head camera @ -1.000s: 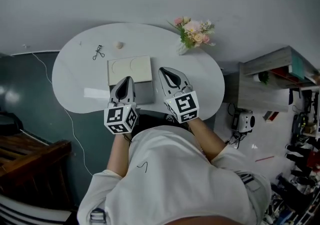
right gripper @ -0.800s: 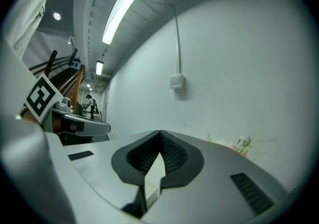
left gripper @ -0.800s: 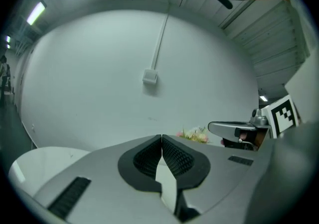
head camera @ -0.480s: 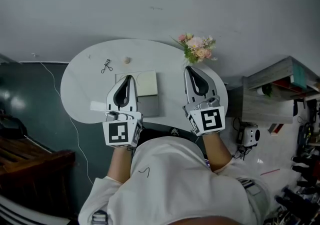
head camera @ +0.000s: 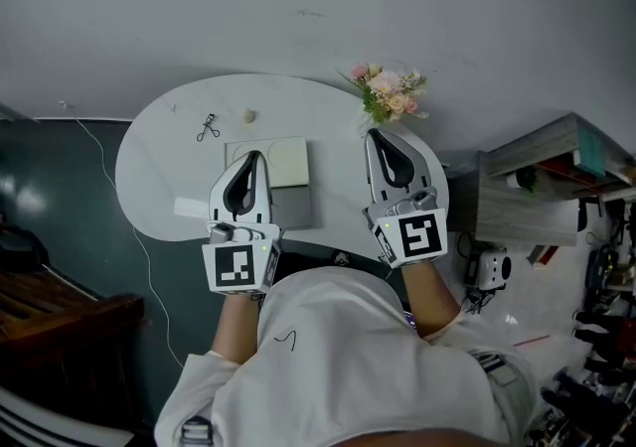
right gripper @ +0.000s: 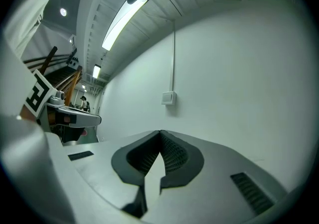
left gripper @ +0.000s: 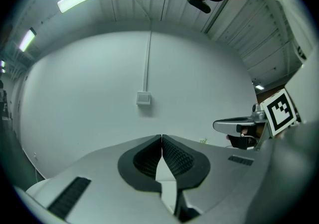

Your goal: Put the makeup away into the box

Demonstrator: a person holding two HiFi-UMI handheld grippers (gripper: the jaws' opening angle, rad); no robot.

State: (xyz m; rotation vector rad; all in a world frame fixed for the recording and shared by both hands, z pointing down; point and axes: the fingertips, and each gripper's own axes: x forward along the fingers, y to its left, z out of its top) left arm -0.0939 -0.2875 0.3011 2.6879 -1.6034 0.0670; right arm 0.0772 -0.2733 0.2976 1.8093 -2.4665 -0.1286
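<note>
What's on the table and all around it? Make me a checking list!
Surface: white rounded table, mostly bare.
Job's things: cream box; eyelash curler and small beige piece lie loose beyond it.
Clutter: flower bunch at the table's far right edge.
Grippers: left gripper and right gripper both shut, empty, above the table.
Cables: thin white cable on the dark floor, left.
Surroundings: white wall; shelf unit at right.
</note>
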